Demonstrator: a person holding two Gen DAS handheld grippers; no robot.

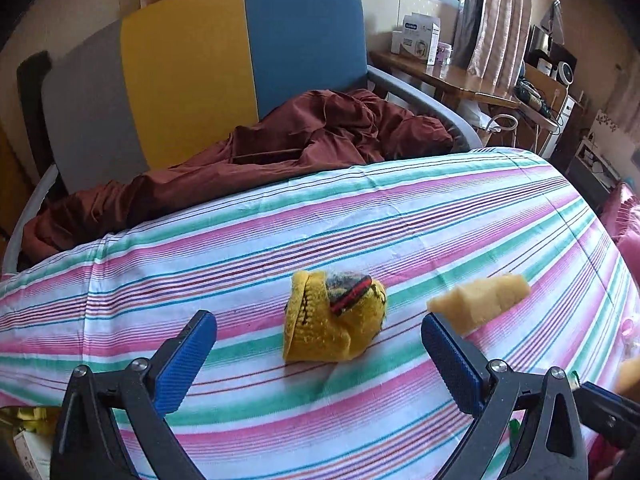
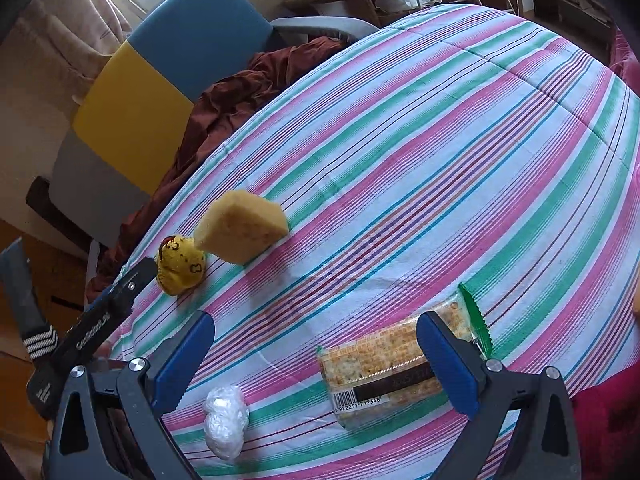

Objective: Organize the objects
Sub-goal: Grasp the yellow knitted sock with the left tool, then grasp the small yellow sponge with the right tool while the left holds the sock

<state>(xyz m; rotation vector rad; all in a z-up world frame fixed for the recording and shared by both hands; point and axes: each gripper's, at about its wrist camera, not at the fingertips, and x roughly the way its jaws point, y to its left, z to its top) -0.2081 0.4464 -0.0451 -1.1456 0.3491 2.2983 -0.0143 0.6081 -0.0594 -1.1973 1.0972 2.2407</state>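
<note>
Left wrist view has the yellow sock (image 1: 334, 316) dead centre on the striped sheet (image 1: 400, 216), lying between and just ahead of the left gripper (image 1: 318, 344), whose tongs are spread wide with nothing in them. Using the sock as the landmark: the sponge (image 1: 480, 300) sits to its right, looking a bit blurred, and behind the sock past the sheet's edge there's a heap of brown cloth (image 1: 320, 132) on a grey, yellow and blue chair (image 1: 248, 52). Right wrist view shows the same sock (image 2: 181, 266) with the sponge (image 2: 240, 226) touching or just beside it, hard to tell which. Well apart from the sock, closer to the camera, are a cracker pack (image 2: 384, 372) and a small white plastic wad (image 2: 226, 426). The right gripper (image 2: 316, 356) is spread open too, hovering over the pack, one pad in front of it, holding nothing. Progress-wise I'd say it's barely started: four things loose on the sheet, no bin or container visible. Readable writing: the pack's barcode digits look like 6922251 712348; the box on the far desk has a logo I can't make out.
</note>
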